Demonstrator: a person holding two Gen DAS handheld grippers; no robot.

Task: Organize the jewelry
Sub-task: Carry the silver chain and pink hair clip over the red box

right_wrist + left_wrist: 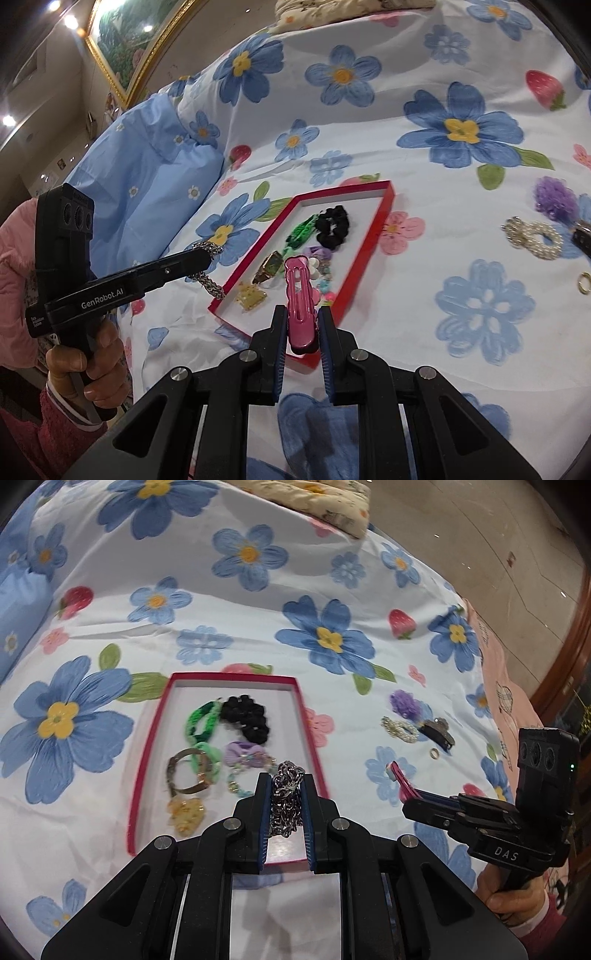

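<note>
You held the left gripper (287, 794) closed on a bunched silver chain (286, 797), over the near end of the red tray (147, 746), presumably so it would drop inside. Your right gripper (300, 325) pinched a pink hair clip (298, 295) by its base, also bound for the tray. A pearl bracelet (535, 238), purple scrunchie (554, 195) and ring (584, 282) lay on the bedspread (461, 350).

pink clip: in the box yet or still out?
Out. The pink clip is clamped in the right gripper, held above the red box near its front edge, not lying on the box floor.
</note>
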